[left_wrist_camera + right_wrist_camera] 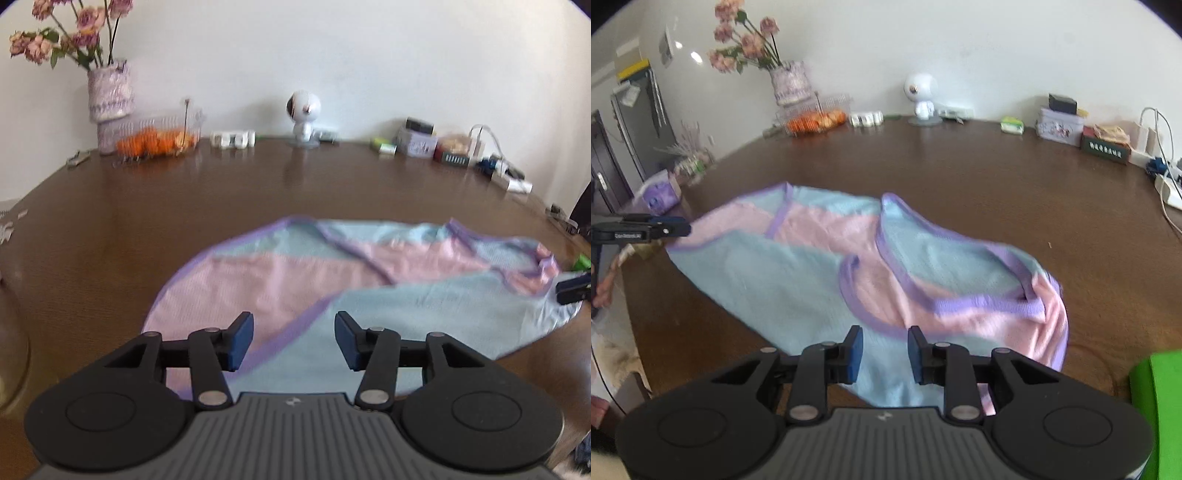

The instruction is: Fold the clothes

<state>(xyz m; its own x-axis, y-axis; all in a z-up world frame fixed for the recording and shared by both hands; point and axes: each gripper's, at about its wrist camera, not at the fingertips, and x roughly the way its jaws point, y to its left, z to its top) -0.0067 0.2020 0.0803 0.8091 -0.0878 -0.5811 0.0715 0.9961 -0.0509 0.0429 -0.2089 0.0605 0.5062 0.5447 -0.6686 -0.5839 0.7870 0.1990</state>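
Observation:
A sleeveless top (280, 273) in pink and light blue with purple trim lies spread and partly folded on the brown table (221, 192). My left gripper (294, 339) hovers over its near edge, jaws open, nothing between the blue pads. The right gripper's tip (572, 290) shows at the garment's right end. In the right wrist view the top (783, 273) lies rumpled, its armholes toward the right. My right gripper (885, 354) sits above its near hem, pads apart with a clear gap and no cloth pinched. The left gripper (670, 229) shows at the top's far left corner.
Along the wall stand a vase of pink flowers (109, 96), a wire basket of oranges (159, 142), a white round-headed figure (303, 118), small boxes (417, 142) and a power strip (1172, 192). A bright green object (1156, 406) lies at the near right.

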